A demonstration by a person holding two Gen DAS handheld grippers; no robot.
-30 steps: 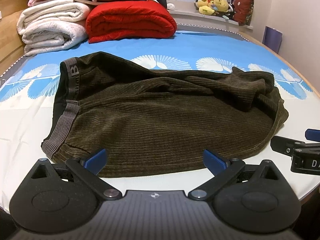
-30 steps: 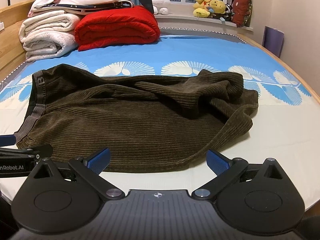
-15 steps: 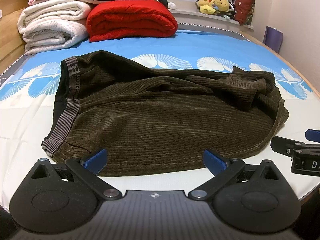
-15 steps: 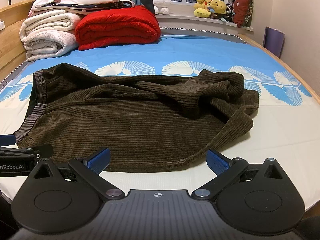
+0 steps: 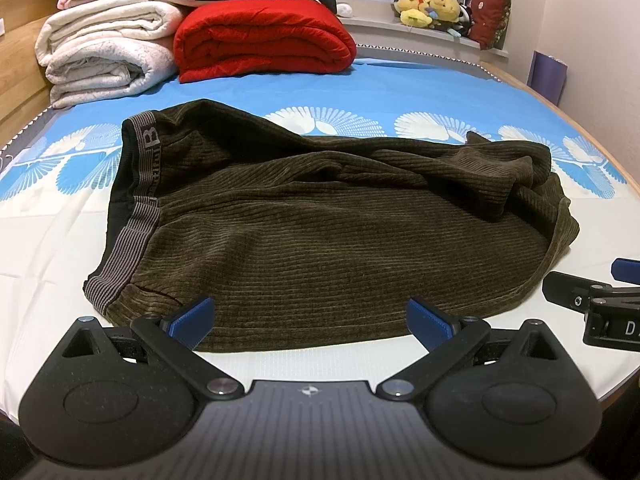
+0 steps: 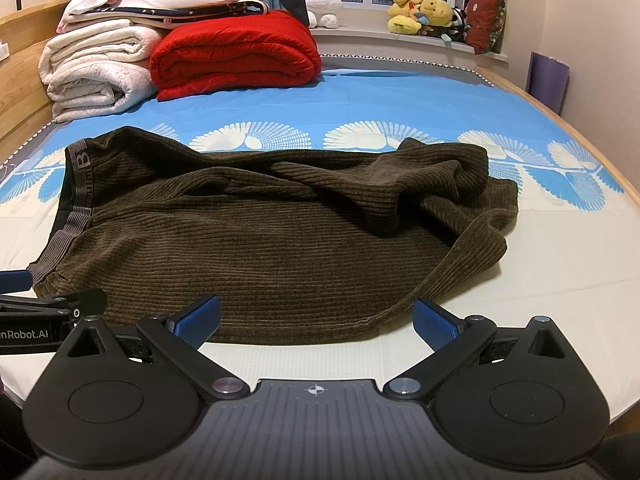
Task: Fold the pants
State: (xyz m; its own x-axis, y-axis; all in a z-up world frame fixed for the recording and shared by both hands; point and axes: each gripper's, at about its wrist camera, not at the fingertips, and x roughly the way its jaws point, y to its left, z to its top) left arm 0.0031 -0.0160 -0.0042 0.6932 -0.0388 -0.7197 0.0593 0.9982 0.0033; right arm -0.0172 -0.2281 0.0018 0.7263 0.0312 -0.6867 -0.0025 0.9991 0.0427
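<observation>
Dark brown corduroy pants (image 5: 320, 232) lie folded and rumpled on the bed, grey waistband (image 5: 136, 216) at the left, bunched legs at the right; they also show in the right wrist view (image 6: 272, 240). My left gripper (image 5: 310, 320) is open and empty at the pants' near edge, towards the waistband end. My right gripper (image 6: 316, 320) is open and empty at the near edge towards the leg end. Each gripper shows at the side of the other's view: the right one (image 5: 592, 300), the left one (image 6: 52, 304).
The bed sheet (image 5: 360, 92) is blue and white with a fan print. A red folded quilt (image 5: 264, 40) and white blankets (image 5: 108, 56) are stacked at the far left. Plush toys (image 5: 428, 4) sit on the window sill. A wooden bed edge (image 5: 600, 148) runs along the right.
Both grippers have crept slightly forward towards the pants' near edge. The pants have not moved and both grippers stay open.
</observation>
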